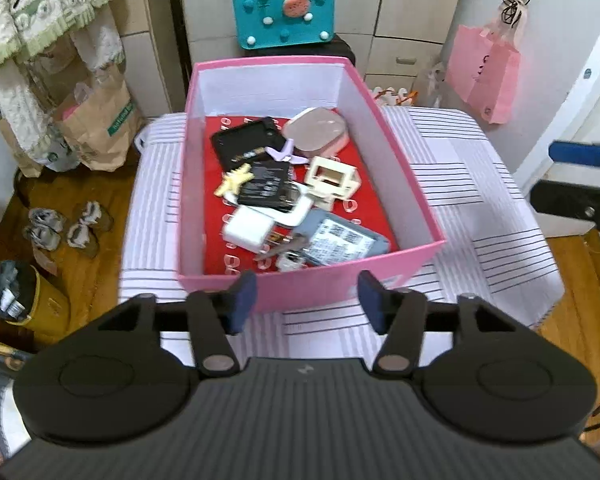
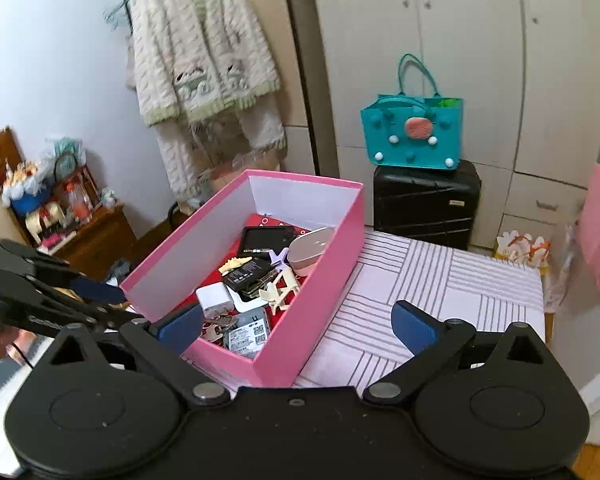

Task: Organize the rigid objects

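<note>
My left gripper (image 1: 306,300) spread wide, nothing between pads, hovering just short of near wall of pink box (image 1: 312,284). My right gripper (image 2: 296,328) also wide apart, empty, off box's near corner. Box sits on striped cloth (image 1: 472,184). Inside, on red lining: black phone (image 1: 244,142), pink oval case (image 1: 316,128), cream clip (image 1: 332,180), white charger (image 1: 248,230), dark battery (image 1: 268,188), grey labelled device (image 1: 344,240), keys (image 1: 280,246), all piled touching. Teal bag (image 2: 414,134) atop black suitcase (image 2: 426,204) beyond.
</note>
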{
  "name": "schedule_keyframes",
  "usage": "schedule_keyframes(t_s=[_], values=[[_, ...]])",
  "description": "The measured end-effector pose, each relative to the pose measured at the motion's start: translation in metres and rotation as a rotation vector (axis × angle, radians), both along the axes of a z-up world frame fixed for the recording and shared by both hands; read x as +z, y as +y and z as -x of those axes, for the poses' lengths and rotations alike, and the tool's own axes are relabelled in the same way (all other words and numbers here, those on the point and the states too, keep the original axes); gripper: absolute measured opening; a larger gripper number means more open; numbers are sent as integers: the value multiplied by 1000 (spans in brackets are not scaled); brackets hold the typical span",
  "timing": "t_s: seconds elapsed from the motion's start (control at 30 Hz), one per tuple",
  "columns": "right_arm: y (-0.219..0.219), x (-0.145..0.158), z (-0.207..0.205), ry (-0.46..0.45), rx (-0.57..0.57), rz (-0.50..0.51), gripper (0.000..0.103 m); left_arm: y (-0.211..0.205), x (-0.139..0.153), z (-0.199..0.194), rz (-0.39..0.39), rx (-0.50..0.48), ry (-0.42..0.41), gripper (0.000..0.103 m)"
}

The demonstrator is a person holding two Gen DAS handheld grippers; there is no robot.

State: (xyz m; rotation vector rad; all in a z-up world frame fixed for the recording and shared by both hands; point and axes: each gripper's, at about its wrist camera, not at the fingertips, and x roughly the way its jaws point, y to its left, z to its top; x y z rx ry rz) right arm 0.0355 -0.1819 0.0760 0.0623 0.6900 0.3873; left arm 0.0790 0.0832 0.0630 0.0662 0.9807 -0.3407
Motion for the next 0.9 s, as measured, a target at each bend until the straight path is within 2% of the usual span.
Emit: schedule_keyframes(t_s=[0.1,0.17,0.27,0.37,0.5,0.63,0.73,0.9], values=[[-10,3,19,-38,19,1,102,-8,-2,3,48,18,32,75],[-21,5,28,-37,-27,-27,102,-16,-3,7,41,12,25,89],[-26,3,37,-25,-76,-8,102,-26,-5,13,11,12,4,99],[-23,-6,46,-33,-156,73,102,-32,-11,16,-7,24,1,99],[-20,-18,53,-44,-212,97,102,-37,-19,17,-16,42,23,99],[-17,-18,60,-69,-240,141,102,-44,-21,23,-77,73,-20,99],[-20,-16,62,-50,-275,102,103,-44,-19,27,-59,98,-12,99],[-19,-17,66,-23,-349,146,103,-42,-19,29,-21,134,16,100]])
